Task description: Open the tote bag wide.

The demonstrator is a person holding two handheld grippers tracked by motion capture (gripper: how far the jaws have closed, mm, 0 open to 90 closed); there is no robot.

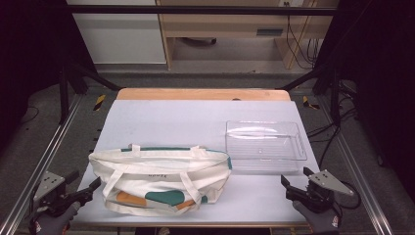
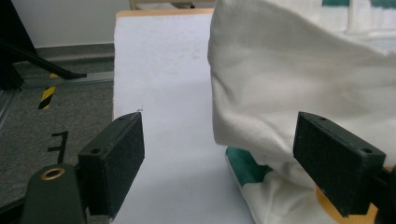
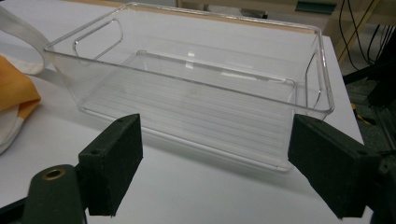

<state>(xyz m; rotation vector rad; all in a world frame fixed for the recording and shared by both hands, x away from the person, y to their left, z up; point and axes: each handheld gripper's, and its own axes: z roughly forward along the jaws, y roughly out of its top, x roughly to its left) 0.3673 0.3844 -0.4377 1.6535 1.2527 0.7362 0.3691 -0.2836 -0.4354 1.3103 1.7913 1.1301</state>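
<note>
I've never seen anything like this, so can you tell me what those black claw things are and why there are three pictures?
A person sits at a white table and holds a grabbing tool in each hand. The left tool and the right tool each have two black jaws that can pinch things.

The high view comes from a camera above, looking down on the table. The two gripper views come from little cameras that ride on each tool and look out between its jaws.

On the table lies a cream cloth bag with green and orange patches, and beside it stands a clear plastic box with nothing in it. The left tool faces the bag, the right tool faces the box. Both tools are open and hold nothing.
</note>
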